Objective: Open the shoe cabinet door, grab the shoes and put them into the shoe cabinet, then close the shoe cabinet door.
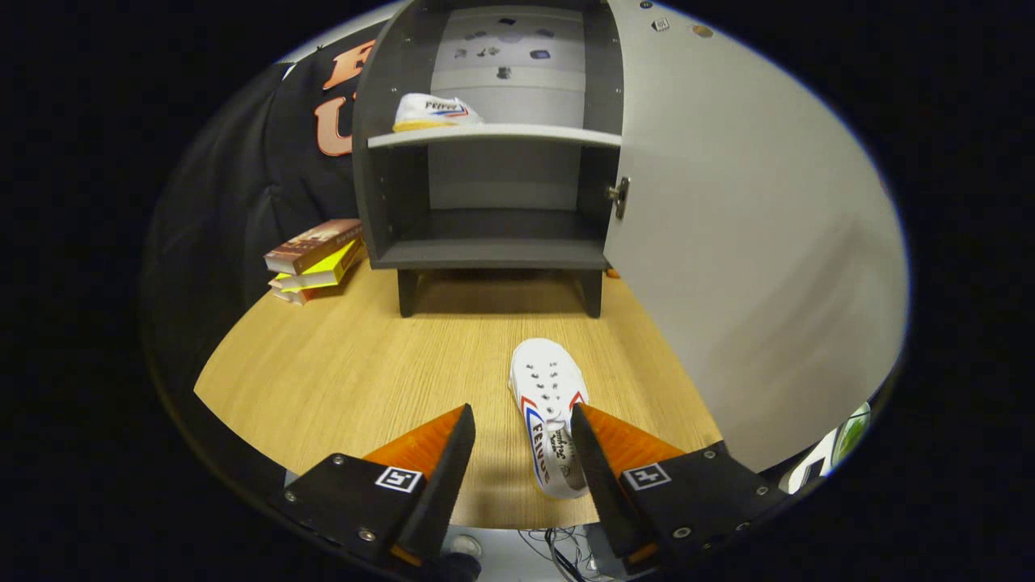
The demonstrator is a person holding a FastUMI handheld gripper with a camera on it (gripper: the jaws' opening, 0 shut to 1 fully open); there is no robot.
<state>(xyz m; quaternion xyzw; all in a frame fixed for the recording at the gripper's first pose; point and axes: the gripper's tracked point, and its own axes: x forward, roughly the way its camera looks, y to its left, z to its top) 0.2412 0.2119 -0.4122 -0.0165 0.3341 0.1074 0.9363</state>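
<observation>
Here, the gripper [521, 428] is hovering low over the wooden surface [348, 372] at the bottom of the frame, its two fingers standing apart and clamping nothing. One white shoe [548, 404] is lying on the surface, toe pointing toward the cabinet, its heel end sitting between the fingers and close against the right-hand one; whether that finger is touching it cannot be told. The left-hand finger is standing clear of it.

Beyond the fingers, in the upper middle of the frame, one dark shoe cabinet [493, 162] is standing on the surface on short legs, its single door [752, 259] swung wide open and filling the right side of the frame. One shelf [517, 136] is dividing the inside into two compartments. A second white shoe [433, 111] is resting on the left part of that shelf, in the upper compartment; the lower compartment is holding nothing visible. That is making two shoes in all, one inside and one outside.

At the left of the cabinet, near its base, a stack of books [315, 260] is lying on the surface, three or so, the exact count being unclear.
</observation>
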